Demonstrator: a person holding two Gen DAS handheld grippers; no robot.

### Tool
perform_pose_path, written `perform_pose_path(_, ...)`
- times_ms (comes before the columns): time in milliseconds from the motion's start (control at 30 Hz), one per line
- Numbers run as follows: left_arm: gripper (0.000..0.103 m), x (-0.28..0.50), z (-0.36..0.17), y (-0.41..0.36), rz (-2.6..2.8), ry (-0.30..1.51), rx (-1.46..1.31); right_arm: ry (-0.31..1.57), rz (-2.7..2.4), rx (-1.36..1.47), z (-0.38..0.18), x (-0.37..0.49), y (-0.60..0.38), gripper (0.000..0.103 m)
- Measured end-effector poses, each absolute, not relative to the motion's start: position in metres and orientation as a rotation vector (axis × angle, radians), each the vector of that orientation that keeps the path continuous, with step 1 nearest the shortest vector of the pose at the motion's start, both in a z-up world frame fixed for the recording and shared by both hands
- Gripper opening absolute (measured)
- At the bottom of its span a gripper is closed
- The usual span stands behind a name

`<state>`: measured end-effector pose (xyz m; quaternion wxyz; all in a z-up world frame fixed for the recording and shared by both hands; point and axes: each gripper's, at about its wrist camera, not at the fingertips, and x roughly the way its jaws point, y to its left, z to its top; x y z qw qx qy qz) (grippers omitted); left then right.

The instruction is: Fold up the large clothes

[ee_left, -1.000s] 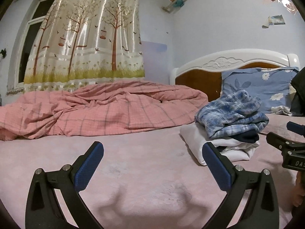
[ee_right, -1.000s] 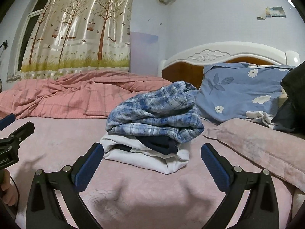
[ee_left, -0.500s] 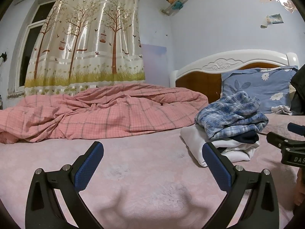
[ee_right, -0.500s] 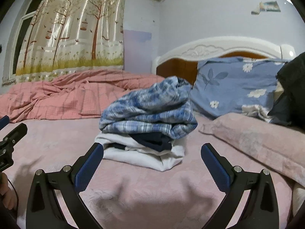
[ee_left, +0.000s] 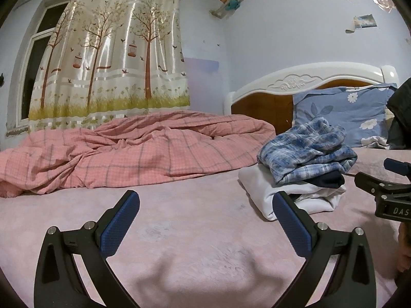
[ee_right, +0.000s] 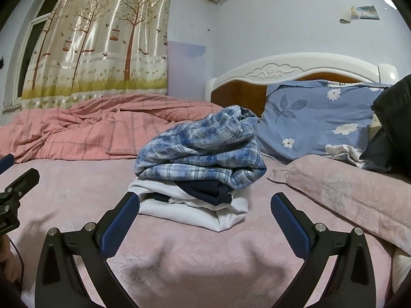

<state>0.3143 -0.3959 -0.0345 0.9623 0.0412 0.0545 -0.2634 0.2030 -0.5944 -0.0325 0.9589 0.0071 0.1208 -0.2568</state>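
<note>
Pink checked quilt [ee_left: 133, 151] lies bunched at about ten o'clock from my left gripper [ee_left: 205, 220], along the far edge of the bed [ee_left: 195, 243]. This gripper hangs over bare pink sheet, its jaws wide apart and holding nothing.

Going right, at about two o'clock from the left gripper, I see the stack of clothes [ee_left: 303, 172]. In the right wrist view the same stack stands almost straight ahead, at twelve o'clock from my right gripper [ee_right: 205, 218], whose jaws are also spread wide and empty. On top is a blue plaid shirt [ee_right: 203, 151], loosely bundled; under it a dark navy piece [ee_right: 208, 192], and at the bottom a white garment [ee_right: 190, 210] lying flat. The long axis of the stack goes from nine to three o'clock across the right gripper's line, so its long side faces the jaws.

My judgement: the right gripper is clearly nearer and better lined up; the left would need to cross toward two o'clock. Whether this stack is finished work or is waiting for folding, I cannot tell; the lower pieces look folded, the plaid one only roughly.

Further right, at two o'clock, a blue flowered pillow [ee_right: 318, 120] leans on the headboard [ee_right: 282, 74], with a pink pillow [ee_right: 341, 192] in front.
</note>
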Motion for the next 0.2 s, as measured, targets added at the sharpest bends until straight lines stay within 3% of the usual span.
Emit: perform_pose_path(200, 0.103, 0.3136, -0.0344, -0.3963, -0.535, 0.111, 0.089, 0.243, -0.518, 0.040, -0.0341, 0.2040, -0.5966, 0.103)
